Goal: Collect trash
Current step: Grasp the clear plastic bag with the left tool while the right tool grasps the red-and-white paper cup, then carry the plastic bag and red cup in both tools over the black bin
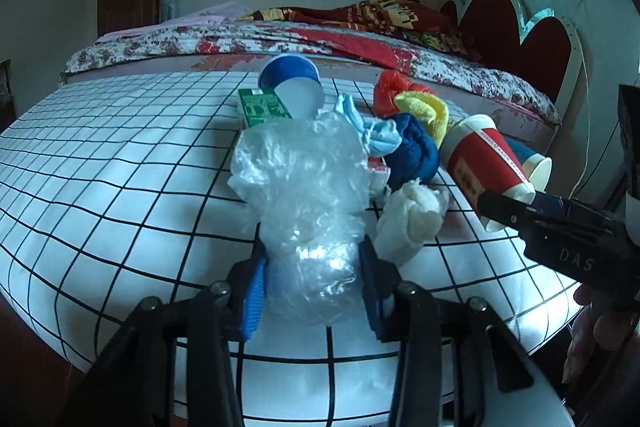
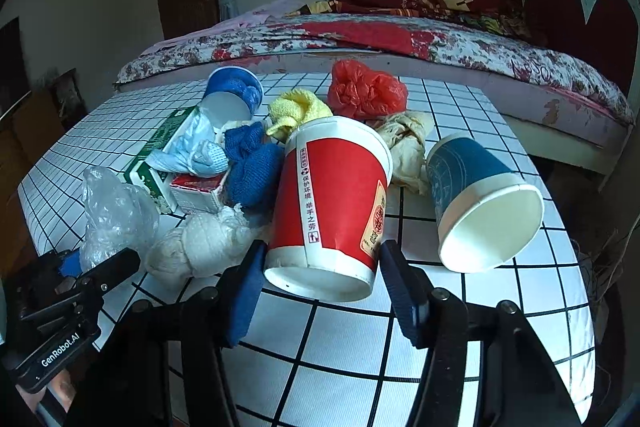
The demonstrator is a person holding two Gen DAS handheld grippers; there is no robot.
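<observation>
A pile of trash lies on a white table with a black grid [image 1: 120, 167]. My left gripper [image 1: 313, 247] is shut on a crumpled clear plastic bag [image 1: 304, 187] at the pile's near edge, and its blue pads press both sides. My right gripper [image 2: 323, 249] is shut around the base of a red paper cup [image 2: 332, 195] that lies tilted against the pile. In the left wrist view the red cup [image 1: 480, 155] sits at the right with the right gripper's black finger on its base. A white tissue wad [image 2: 200, 243] lies between the two grippers.
A blue paper cup [image 2: 476, 195] lies on its side right of the red one. Further back lie another blue cup [image 2: 234, 95], a green carton [image 1: 262, 107], blue cloth [image 2: 252, 163], yellow cloth [image 2: 296, 107], a red bag [image 2: 364, 91] and a face mask [image 2: 188, 151]. A bed [image 2: 440, 43] stands behind the table.
</observation>
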